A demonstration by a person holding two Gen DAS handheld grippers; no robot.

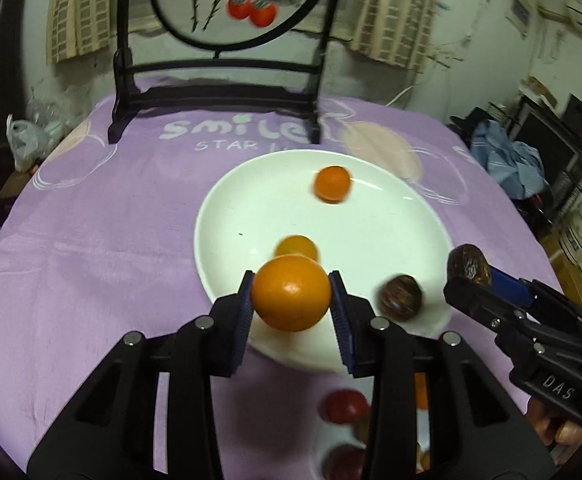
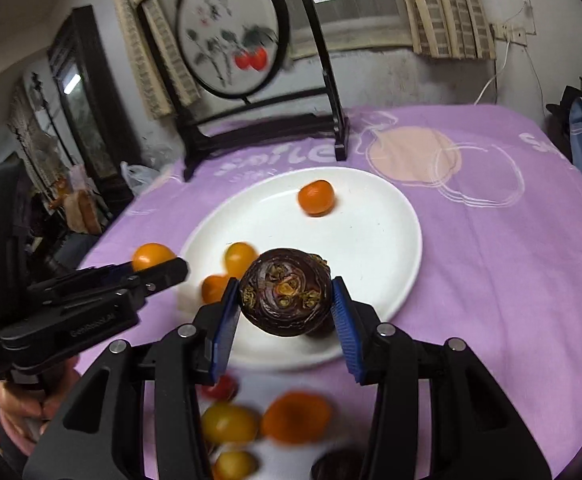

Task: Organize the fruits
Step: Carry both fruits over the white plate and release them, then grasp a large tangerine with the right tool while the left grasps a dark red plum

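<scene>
Left claw (image 1: 291, 300) clamps an orange kumquat (image 1: 291, 298) at lower centre frame, above the near rim of the white plate (image 1: 391, 216). Right claw (image 2: 285, 300) clamps a dark water chestnut (image 2: 285, 296) over the same rim. On the plate: second chestnut (image 1: 401, 298), yellow-orange kumquat (image 1: 297, 247), far orange kumquat (image 1: 332, 183). Purple-clothed surface (image 1: 111, 240) beneath.

Each camera sat just behind its own gripper, looking forward and down along the fingers at close range. Both views shared the white plate (image 1: 391, 216) (image 2: 371, 232), the purple tablecloth (image 1: 111, 220) (image 2: 491, 260) and the round painted screen (image 1: 235, 0) (image 2: 227, 40) standing beyond.
</scene>
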